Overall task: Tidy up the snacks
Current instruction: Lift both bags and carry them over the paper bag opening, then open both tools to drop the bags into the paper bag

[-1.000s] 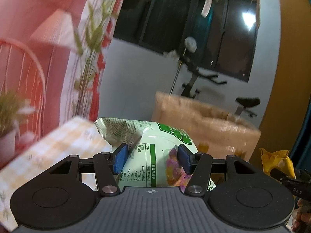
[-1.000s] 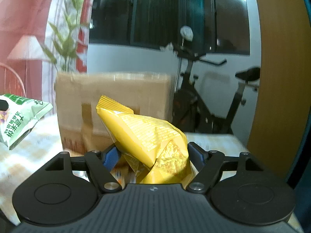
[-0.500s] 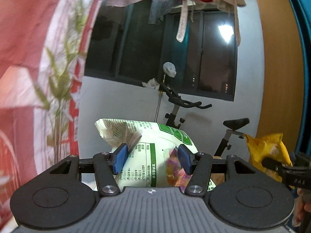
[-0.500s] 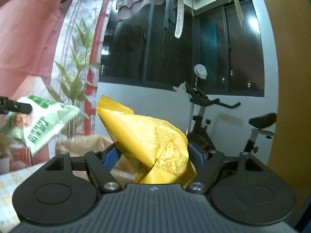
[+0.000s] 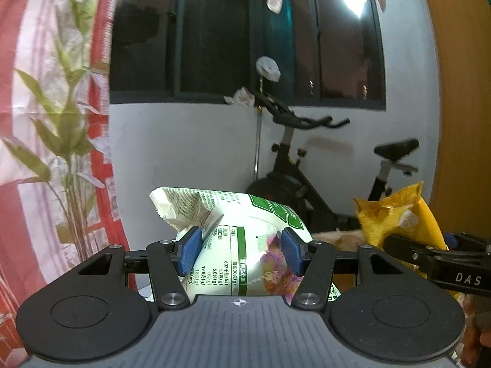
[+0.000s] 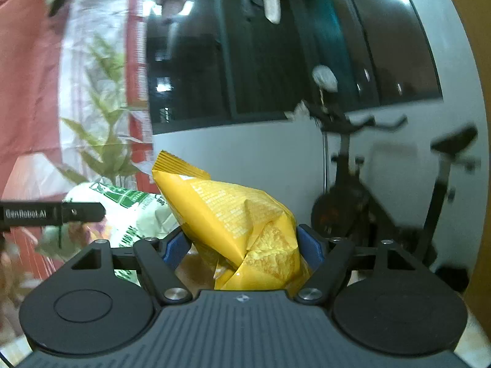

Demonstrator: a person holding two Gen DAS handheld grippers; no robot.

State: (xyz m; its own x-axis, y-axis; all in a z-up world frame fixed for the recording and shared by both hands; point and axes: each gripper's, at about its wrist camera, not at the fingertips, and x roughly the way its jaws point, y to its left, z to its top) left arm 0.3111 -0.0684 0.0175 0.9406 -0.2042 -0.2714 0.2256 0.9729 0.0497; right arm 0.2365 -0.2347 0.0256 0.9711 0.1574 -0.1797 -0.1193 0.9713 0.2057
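2 bags pinched: left gripper (image 5: 239,253) on green-white bag (image 5: 245,230), right gripper (image 6: 244,247) on yellow bag (image 6: 233,224).

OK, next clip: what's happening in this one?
A person holds two handheld grippers, each clamped on a snack bag. The left gripper pinches a white-and-green bag; the right gripper pinches a yellow bag. Both bags are held up in the air, close side by side, facing an exercise bike.

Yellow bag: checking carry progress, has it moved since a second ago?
Yes. The yellow bag has risen: the cardboard box formerly behind it is gone, and the exercise bike sits lower.
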